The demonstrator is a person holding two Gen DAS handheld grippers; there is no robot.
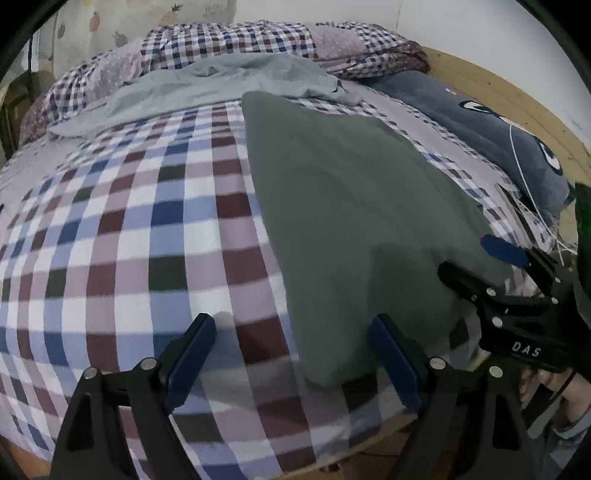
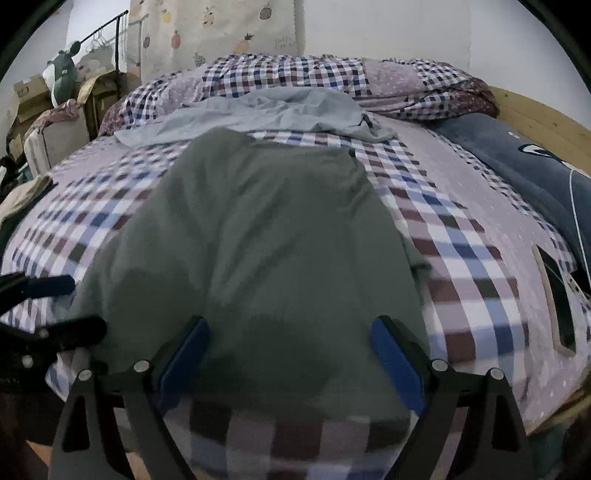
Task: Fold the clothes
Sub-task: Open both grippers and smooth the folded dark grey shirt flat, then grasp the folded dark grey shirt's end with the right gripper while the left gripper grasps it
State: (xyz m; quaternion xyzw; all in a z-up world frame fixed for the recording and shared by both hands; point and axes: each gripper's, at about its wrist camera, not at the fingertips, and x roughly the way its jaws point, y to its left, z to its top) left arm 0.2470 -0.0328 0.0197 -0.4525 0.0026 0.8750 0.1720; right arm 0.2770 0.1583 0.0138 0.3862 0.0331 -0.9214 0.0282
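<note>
Grey garment (image 2: 258, 251) lies flat between both empty, wide-open tongs, pale-blue cloth (image 2: 266, 110) beyond.

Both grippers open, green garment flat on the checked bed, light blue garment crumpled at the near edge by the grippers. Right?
Not quite. The light blue garment lies at the far side of the bed, beyond the green garment, as the right wrist view shows. The left gripper and right gripper are open.

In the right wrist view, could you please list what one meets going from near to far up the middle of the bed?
right gripper → grey-green garment → light blue garment → checked quilt → pineapple-print curtain
</note>
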